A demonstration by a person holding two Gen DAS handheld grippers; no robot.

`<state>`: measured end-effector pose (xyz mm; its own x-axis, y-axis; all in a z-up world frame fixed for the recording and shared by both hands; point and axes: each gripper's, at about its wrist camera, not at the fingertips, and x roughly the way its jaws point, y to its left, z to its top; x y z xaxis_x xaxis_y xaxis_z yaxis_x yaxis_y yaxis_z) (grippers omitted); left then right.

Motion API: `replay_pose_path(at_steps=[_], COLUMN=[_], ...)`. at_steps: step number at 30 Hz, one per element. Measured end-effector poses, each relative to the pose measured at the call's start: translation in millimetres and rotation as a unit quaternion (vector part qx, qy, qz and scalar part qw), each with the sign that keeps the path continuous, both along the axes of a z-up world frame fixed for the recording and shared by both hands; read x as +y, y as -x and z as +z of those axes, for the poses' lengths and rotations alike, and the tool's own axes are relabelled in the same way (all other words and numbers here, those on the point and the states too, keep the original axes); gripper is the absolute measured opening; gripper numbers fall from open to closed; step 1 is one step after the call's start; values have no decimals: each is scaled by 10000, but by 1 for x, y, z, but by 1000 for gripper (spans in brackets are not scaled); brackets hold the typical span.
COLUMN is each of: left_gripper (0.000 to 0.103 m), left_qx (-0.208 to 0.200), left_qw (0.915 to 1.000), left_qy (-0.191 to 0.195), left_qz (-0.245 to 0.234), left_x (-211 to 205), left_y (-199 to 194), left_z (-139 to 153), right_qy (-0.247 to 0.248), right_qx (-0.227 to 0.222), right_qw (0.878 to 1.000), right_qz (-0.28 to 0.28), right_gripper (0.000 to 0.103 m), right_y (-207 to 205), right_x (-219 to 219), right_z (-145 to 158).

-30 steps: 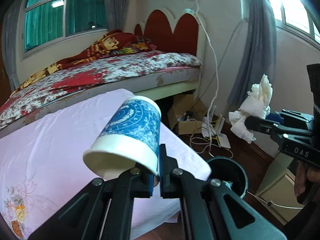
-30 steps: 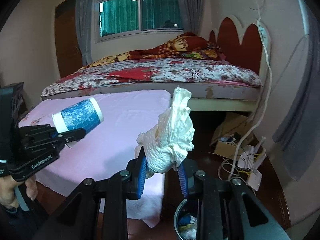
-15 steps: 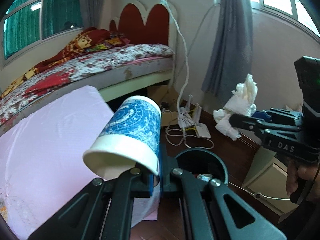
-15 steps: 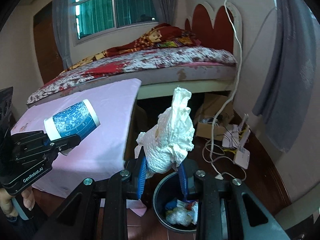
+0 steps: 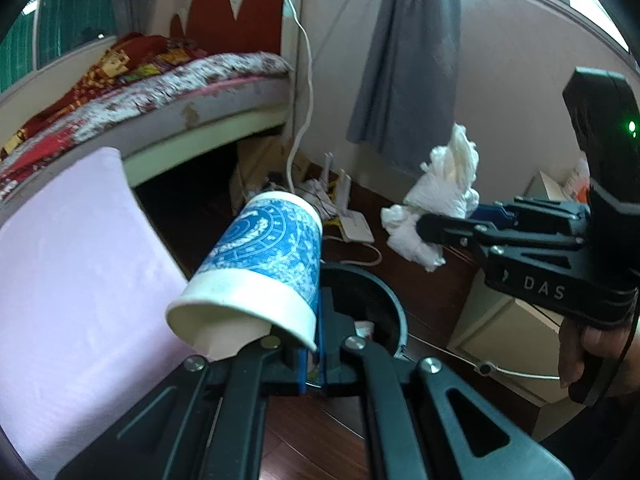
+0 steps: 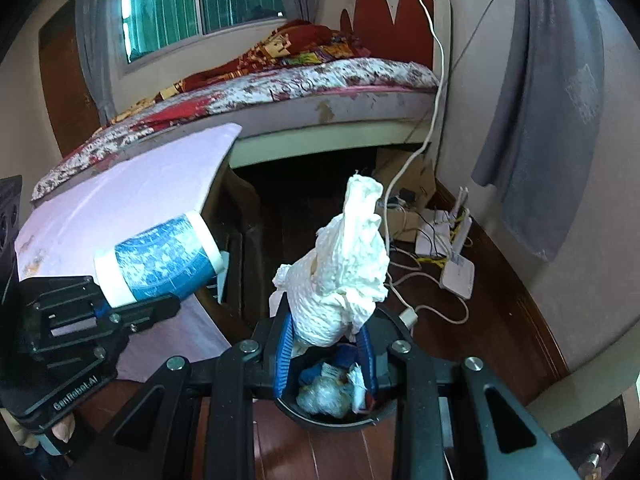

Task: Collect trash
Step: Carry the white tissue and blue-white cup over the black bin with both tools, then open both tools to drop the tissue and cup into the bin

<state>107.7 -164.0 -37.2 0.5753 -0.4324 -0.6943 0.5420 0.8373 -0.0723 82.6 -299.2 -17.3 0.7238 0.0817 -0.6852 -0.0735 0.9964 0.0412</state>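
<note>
Step in hand: carrying two pieces of trash to the round dark waste bin [image 6: 384, 336] on the wooden floor.
Left hand-held gripper [image 5: 314, 344]: jaws pinched tight on the rim wall of a blue-patterned white paper cup [image 5: 256, 276], cup tipped sideways, mouth toward the camera, beside the bin.
Right hand-held gripper [image 6: 326, 354]: narrowly parted, clamped on a crumpled white tissue wad [image 6: 344, 268], directly above the bin.
Doing it well: centre each piece over the opening before release; the cup still looks short of it.
Bin contents: crumpled paper and wrappers already inside.
Nearby: desk under pink cloth [image 6: 132, 196].
</note>
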Motion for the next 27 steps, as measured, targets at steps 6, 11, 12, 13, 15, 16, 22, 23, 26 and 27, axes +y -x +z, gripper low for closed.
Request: replay_pose_path(at_steps=[6, 11, 12, 13, 15, 16, 22, 23, 26, 27], left_gripper=[4, 4, 4, 4, 4, 4, 4, 4, 4, 4], left_qx=[307, 612, 645, 680, 754, 817, 1174, 1203, 1344, 1385], left_qw=[9995, 9980, 9977, 9974, 9968, 9963, 9924, 9921, 9901, 9895], left_qy=[-48, -61, -68, -84, -111, -99, -131, -145, -184, -191], left_qz=[-93, -160, -179, -207, -231, -239, -330, -323, -357, -369], left_x=[-16, -29, -31, -33, -37, -38, -47, -48, -52, -53], left_y=[-1, -2, -1, -3, -7, -10, -31, -33, -41, -44], left_z=[-20, -38, -41, -43, -50, -54, -77, -80, -90, -93], right_qy=[105, 0, 8, 18, 45, 61, 140, 132, 152, 153], right_qx=[313, 610, 666, 713, 848, 916, 1336, 1383, 1538, 1582], right_qw=[9994, 9981, 9977, 9974, 9964, 9958, 9908, 9901, 9877, 9869], right_qz=[-70, -102, -89, -73, -24, 3, 156, 182, 250, 277], right_gripper=[31, 31, 31, 31, 31, 31, 31, 31, 31, 31], right_y=[-6, -14, -16, -17, -21, -24, -42, -47, -60, -64], right_x=[-18, -31, -32, -32, -32, -32, -33, -34, -34, -34], right_z=[-28, -51, -55, -59, -70, -75, -111, -117, -131, -135])
